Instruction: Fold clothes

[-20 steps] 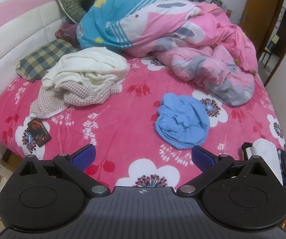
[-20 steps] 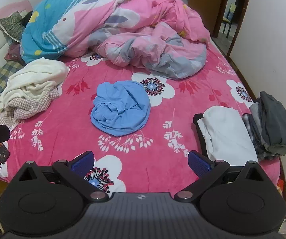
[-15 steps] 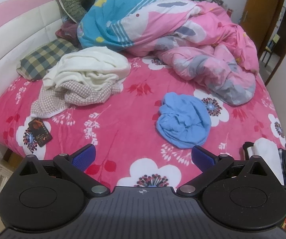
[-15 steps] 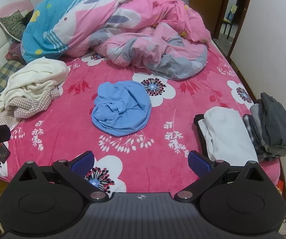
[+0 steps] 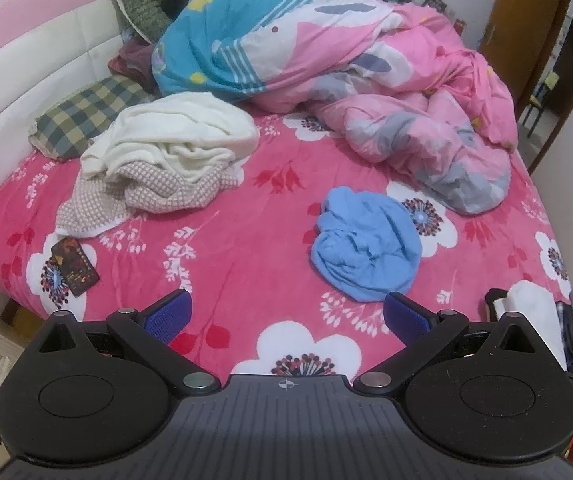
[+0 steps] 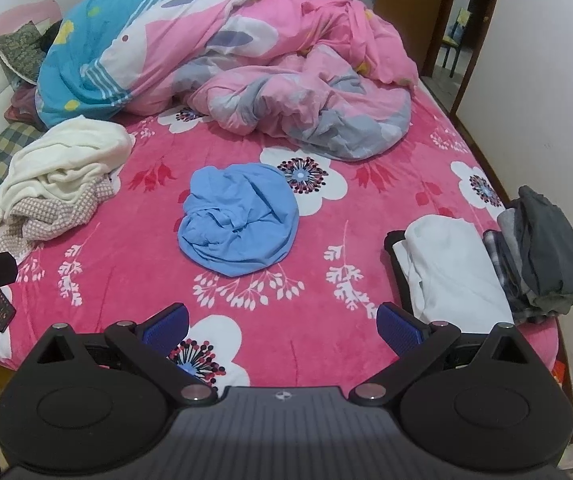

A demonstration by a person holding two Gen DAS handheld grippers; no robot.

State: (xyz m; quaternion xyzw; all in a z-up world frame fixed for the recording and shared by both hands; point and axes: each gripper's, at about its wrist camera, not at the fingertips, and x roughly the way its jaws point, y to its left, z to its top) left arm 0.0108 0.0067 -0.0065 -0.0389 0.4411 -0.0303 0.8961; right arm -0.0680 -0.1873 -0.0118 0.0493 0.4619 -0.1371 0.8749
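Observation:
A crumpled blue garment (image 5: 366, 246) lies on the pink flowered bed (image 5: 246, 240); it also shows in the right wrist view (image 6: 242, 218). A cream and checked heap of clothes (image 5: 166, 160) lies to the left (image 6: 58, 184). Folded white (image 6: 452, 272) and grey (image 6: 546, 252) clothes sit at the bed's right edge. My left gripper (image 5: 286, 314) is open and empty, short of the blue garment. My right gripper (image 6: 282, 324) is open and empty, also short of it.
A bunched pink and blue quilt (image 5: 326, 76) fills the back of the bed. A checked pillow (image 5: 86, 120) lies by the headboard. A dark card (image 5: 74, 266) lies near the left front corner. A doorway (image 6: 454, 20) opens at the back right.
Both views have shifted very slightly; the clothes lie as before and both grippers stay open.

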